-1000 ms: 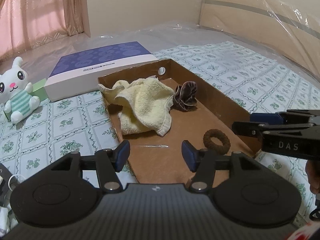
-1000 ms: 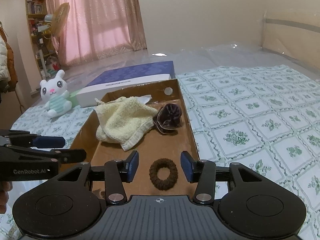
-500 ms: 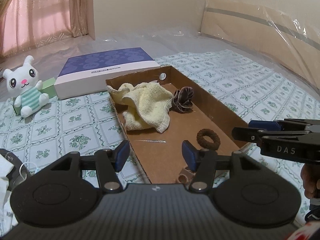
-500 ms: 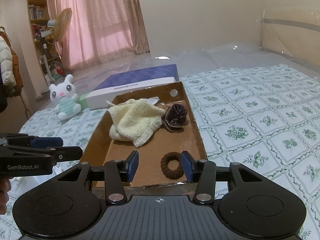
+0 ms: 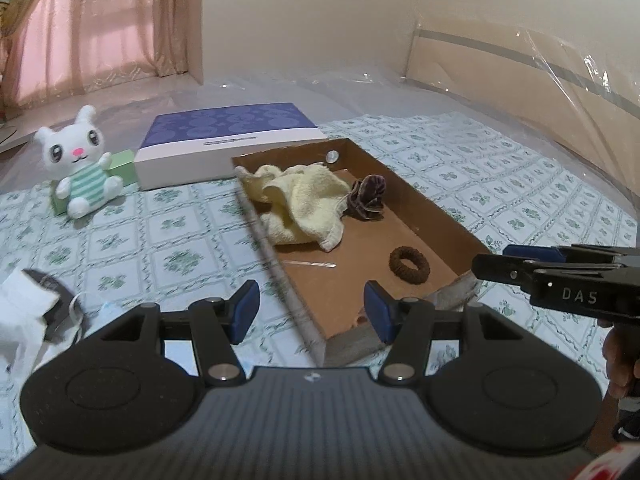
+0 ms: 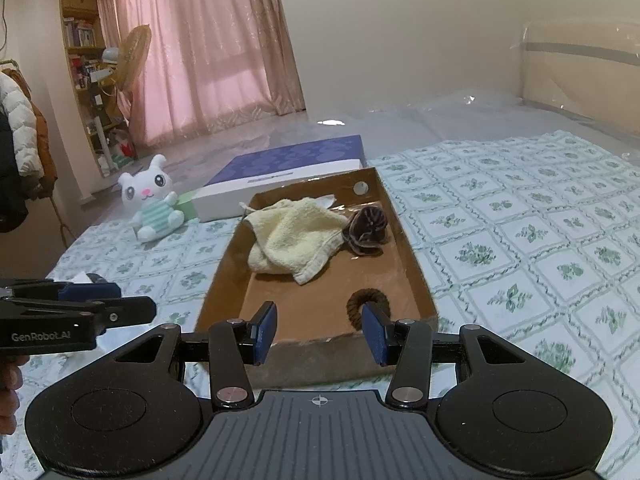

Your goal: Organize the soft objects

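Both hand-held grippers hover side by side, tilted down toward the near end of the cardboard tray (image 6: 416, 280); the left hand-held gripper (image 5: 310, 312) and the right hand-held gripper (image 6: 320, 332) gape empty.

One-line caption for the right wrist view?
Open right gripper before cardboard tray holding yellow towel and two scrunchies.

Brown tray (image 5: 424, 204), pale yellow towel (image 5: 300, 204), dark purple scrunchie (image 5: 368, 196), brown hair tie (image 5: 409, 265), white bunny (image 5: 80, 172) in green stripes, green-floral white bedsheet (image 5: 168, 236), pink curtains (image 6: 208, 52)
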Motion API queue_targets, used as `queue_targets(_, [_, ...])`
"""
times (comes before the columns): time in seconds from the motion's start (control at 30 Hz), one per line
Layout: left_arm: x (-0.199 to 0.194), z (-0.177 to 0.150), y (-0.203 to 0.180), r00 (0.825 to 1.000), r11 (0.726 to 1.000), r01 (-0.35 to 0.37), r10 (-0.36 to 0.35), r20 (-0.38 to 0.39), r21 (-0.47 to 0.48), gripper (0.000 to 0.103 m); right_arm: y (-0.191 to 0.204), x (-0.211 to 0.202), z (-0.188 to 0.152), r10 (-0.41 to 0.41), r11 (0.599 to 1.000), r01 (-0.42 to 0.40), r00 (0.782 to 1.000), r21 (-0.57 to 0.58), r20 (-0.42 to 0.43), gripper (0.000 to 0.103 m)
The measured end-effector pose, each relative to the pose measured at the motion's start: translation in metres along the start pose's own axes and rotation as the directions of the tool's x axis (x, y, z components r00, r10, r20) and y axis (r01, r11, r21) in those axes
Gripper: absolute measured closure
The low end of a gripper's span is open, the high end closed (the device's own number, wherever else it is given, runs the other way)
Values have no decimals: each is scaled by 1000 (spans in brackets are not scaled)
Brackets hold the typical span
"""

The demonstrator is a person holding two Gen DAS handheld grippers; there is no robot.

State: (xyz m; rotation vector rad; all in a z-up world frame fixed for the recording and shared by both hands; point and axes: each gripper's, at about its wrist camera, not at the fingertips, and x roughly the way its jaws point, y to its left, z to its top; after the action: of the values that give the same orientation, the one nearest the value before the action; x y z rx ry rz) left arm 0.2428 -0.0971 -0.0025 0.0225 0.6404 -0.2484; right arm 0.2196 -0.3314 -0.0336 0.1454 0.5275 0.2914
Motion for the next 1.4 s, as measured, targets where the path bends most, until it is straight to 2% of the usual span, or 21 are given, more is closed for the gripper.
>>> queue_targets(0.33, [-46,-42,30,998,998,-57,56,-21,-36,48,34,-6,-26,62,998,-61,997,22,-51,55])
queue_targets(0.53, [-60,-74,44,994,994,-84,80,-70,-64,47,58,1,-47,105,994,-103,988,24,-113,55])
queue_targets(0.73, [-53,-102,52,986,991,-97,83,-143,-93,47,75,11,-67,129,992,-129,975,14,-183,55])
queue_targets(0.93, [-36,-109,57,980,987,-120,101,-172,-110,48,82,18,-79,133,991,-135,966,9,-220,55])
queue_targets(1.03, [-27,-112,57,976,988,-120,99,-192,-97,60,82,22,-81,131,991,-132,964,12,-234,55])
queue_targets(1.1, [-23,-116,58,973,989,-118,97,-208,-92,79,83,25,-83,132,991,-132,962,15,-240,55])
queue_targets(1.2, [-22,-121,63,971,988,-108,81,-225,-109,97,83,26,-84,135,991,-135,960,18,-246,55])
queue_targets(1.4, [-43,-129,80,969,985,-146,124,-215,-91,100,90,28,-89,161,987,-162,951,16,-265,55])
